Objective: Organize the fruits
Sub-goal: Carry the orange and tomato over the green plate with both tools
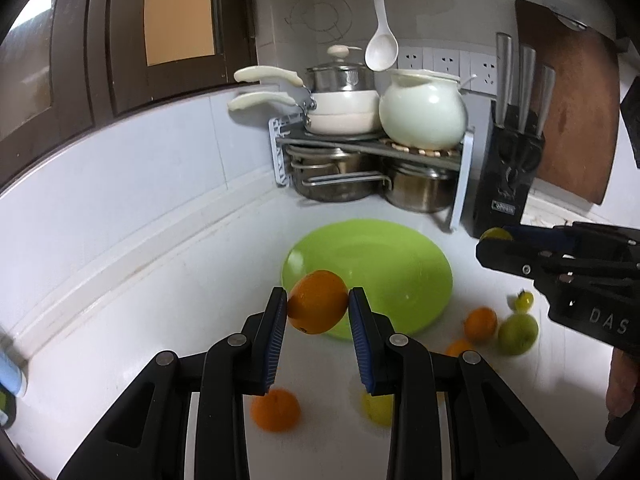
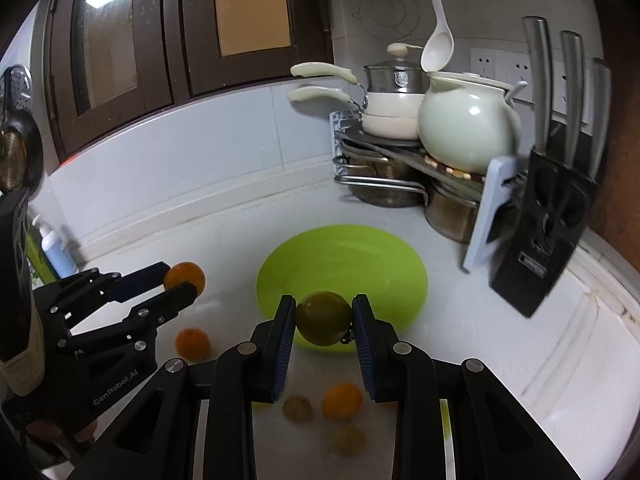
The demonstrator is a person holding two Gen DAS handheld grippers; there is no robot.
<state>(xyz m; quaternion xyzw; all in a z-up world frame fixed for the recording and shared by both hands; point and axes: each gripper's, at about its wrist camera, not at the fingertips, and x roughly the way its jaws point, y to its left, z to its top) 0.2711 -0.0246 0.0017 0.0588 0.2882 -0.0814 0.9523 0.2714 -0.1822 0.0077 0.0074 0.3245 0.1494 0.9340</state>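
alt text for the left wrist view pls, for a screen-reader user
The left gripper holds an orange over the near rim of an empty lime-green plate on a white counter. The right gripper, at right, grips a yellow-green fruit.

Home kitchen: stacked pots (image 1: 344, 108), knife block (image 1: 508, 176), tiled counter (image 1: 160, 280).

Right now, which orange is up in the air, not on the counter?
The orange pinched in the left gripper, held near the green plate. The other oranges lie loose on the counter.
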